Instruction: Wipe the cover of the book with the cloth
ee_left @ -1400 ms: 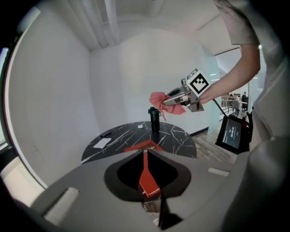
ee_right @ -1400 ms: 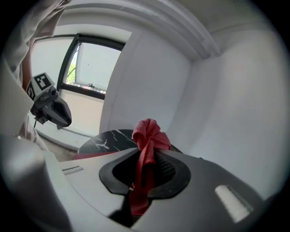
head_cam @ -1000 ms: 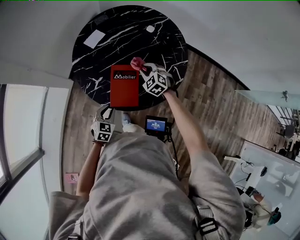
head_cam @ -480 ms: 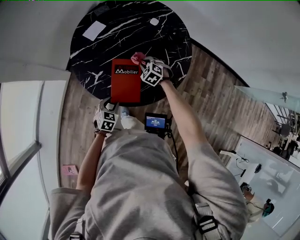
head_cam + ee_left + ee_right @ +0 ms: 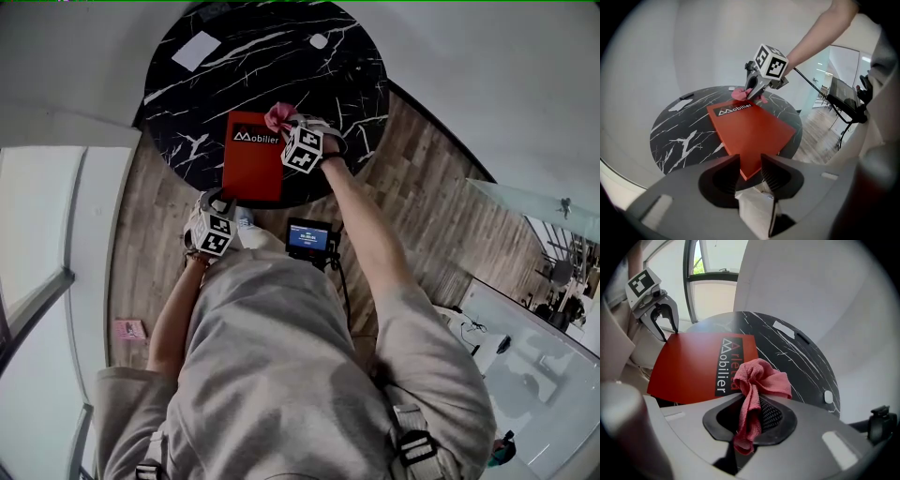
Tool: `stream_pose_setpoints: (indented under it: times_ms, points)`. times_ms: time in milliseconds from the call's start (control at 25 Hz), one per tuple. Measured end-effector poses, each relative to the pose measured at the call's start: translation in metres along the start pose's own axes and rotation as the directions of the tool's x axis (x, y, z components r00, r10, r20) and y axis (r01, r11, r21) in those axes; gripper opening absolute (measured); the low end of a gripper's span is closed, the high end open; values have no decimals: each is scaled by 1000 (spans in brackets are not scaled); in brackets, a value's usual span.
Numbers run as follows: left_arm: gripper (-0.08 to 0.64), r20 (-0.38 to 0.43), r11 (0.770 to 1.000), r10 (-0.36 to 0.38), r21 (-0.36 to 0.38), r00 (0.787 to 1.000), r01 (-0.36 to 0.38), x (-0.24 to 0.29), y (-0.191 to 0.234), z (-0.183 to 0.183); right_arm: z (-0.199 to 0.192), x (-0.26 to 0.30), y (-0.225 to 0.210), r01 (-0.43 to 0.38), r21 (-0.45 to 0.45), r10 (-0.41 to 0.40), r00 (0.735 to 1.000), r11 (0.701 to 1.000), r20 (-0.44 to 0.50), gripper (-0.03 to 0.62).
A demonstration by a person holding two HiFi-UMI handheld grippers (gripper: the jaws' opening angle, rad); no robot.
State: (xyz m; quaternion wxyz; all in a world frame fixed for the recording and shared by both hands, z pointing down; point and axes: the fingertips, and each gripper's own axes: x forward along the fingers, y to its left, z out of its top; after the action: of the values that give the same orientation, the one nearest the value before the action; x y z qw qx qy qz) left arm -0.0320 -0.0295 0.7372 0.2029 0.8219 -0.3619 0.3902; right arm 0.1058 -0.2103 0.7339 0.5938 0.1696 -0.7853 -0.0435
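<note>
A red book (image 5: 253, 157) printed "Mobilier" lies on the round black marble table (image 5: 234, 84), its near end past the table's edge. My right gripper (image 5: 286, 128) is shut on a bunched pink cloth (image 5: 757, 380). The cloth (image 5: 278, 116) hangs at the book's far right corner, by the title. My left gripper (image 5: 750, 165) is at the book's near corner (image 5: 750, 171), which lies between its parted fingers. Those jaws have just been closing a little, and I see no clear pinch on the corner. The right gripper view shows the left gripper (image 5: 669, 329) with its fingers spread.
A white card (image 5: 197, 51) and a small white object (image 5: 320, 41) lie on the far side of the table. A small screen on a stand (image 5: 307, 236) is on the wooden floor beside the person's legs. A window runs along the left.
The right gripper has come down with the cloth to the book's far right corner. The left gripper has closed in on the book's near corner and its fingers stand wider.
</note>
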Motion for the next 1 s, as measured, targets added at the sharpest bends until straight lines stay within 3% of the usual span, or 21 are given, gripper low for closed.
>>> stream_pose_setpoints:
  times_ms: [200, 1000]
  points:
    - [139, 2, 1000, 10, 2, 1000, -11, -1, -1, 0, 1, -3, 3, -16, 37, 16, 1000, 999, -13, 74]
    - [138, -2, 999, 43, -26, 999, -43, 0, 0, -2, 6, -10, 43, -59, 39, 59, 998, 998, -3, 72]
